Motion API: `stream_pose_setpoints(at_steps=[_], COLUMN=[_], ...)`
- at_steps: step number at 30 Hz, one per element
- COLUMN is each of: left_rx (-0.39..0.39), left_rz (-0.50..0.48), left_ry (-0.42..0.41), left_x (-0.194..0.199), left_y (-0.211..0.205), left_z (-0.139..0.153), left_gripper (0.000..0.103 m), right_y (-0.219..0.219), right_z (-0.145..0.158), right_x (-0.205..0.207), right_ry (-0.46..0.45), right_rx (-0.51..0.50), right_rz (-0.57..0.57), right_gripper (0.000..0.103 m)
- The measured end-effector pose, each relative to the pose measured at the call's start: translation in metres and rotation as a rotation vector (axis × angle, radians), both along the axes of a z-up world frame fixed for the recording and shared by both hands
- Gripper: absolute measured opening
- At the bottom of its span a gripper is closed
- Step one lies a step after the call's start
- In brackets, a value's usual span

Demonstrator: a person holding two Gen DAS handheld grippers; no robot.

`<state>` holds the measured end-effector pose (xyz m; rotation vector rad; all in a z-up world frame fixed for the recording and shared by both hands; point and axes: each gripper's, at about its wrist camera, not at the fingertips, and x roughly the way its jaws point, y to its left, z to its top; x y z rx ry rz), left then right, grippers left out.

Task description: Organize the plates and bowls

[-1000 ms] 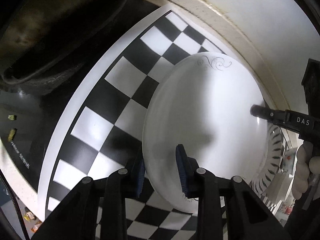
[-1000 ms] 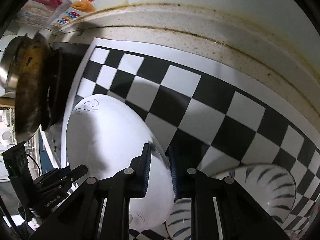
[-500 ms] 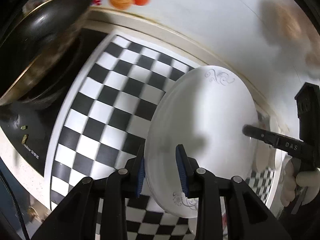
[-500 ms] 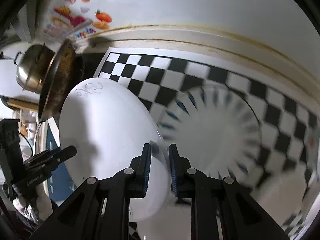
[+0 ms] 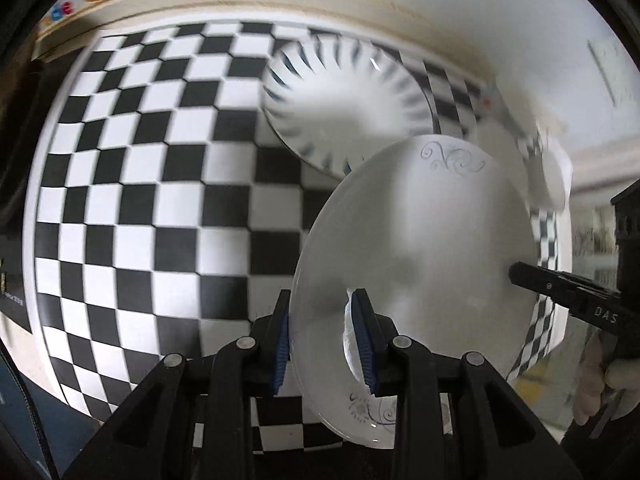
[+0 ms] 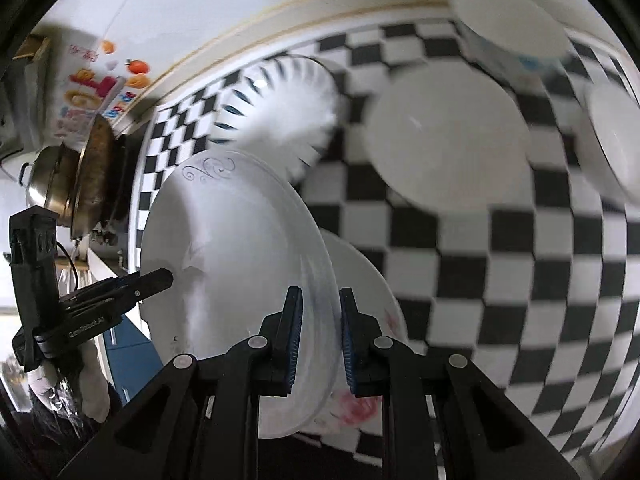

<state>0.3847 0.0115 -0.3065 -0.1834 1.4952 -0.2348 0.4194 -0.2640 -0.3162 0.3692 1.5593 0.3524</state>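
Both grippers hold one white plate (image 5: 424,248) with grey scroll marks, tilted in the air above the checkered mat (image 5: 160,184). My left gripper (image 5: 324,340) is shut on its near rim; my right gripper (image 6: 318,336) is shut on the opposite rim of the same plate (image 6: 228,240). A blue-striped plate (image 5: 344,92) lies on the mat beyond it and shows in the right wrist view (image 6: 280,100). A plain white plate (image 6: 448,136) lies to the right. A white plate with red flowers (image 6: 360,280) lies under the held plate.
A white bowl (image 6: 512,28) and another white bowl (image 6: 612,136) sit at the far right of the mat. A metal pot and a wok (image 6: 80,176) stand on the stove at the left. The wall runs behind the mat.
The held plate has been carried to the right, away from the stove. The striped plate and the other plates and bowls have come into view.
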Motion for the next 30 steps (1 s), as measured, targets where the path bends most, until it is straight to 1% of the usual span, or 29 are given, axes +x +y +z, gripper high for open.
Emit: stream_pose_setpoints(at_steps=[3,6,10,16,20,25,26,27,30], left_rx=[0.025,0.047,0.078,0.119,0.146,0.178,0.181,0.184,0.191], left_rz=[-0.048,-0.072,-0.097,-0.116,-0.125,-0.127,-0.127,-0.131,-0.137], left_ry=[0.031,0.054,0.07,0.088,0.083,0.112,0.113,0.114,0.123], left_x=[-0.007,-0.011,-0.013,-0.013,-0.013,-0.015,-0.016,-0.018,-0.023], left_y=[-0.016,-0.023,-0.03,-0.039,-0.049,-0.06,-0.063,-0.065,-0.074], left_z=[-0.011,-0.019,-0.026,-0.034,-0.034,-0.04,-0.04,-0.039,-0.041], left_gripper=[0.026,0.026,0.026,0.027,0.027,0.027,0.027,0.027,0.027], right_y=[-0.014,-0.023,-0.024,-0.015,-0.016,-0.009,-0.008,-0.006,-0.003], right_z=[-0.009,-0.016,-0.026,-0.036,-0.042,-0.045,-0.045,-0.044,-0.044], right_x=[-0.019,-0.033,-0.042,-0.039,-0.039,-0.037,-0.038,-0.037,-0.035], right_ry=[0.023,0.041,0.05,0.061,0.08,0.11,0.118,0.12,0.151], right_rx=[-0.006,-0.009,-0.027,-0.062,-0.06,-0.075,-0.079,-0.091,-0.109], right_rz=[-0.024,-0.034,-0.029,-0.015,-0.018,-0.005,-0.003,-0.003,-0.007], right_gripper=[0.02,0.02,0.02,0.02,0.02,0.02,0.021,0.024,0.025])
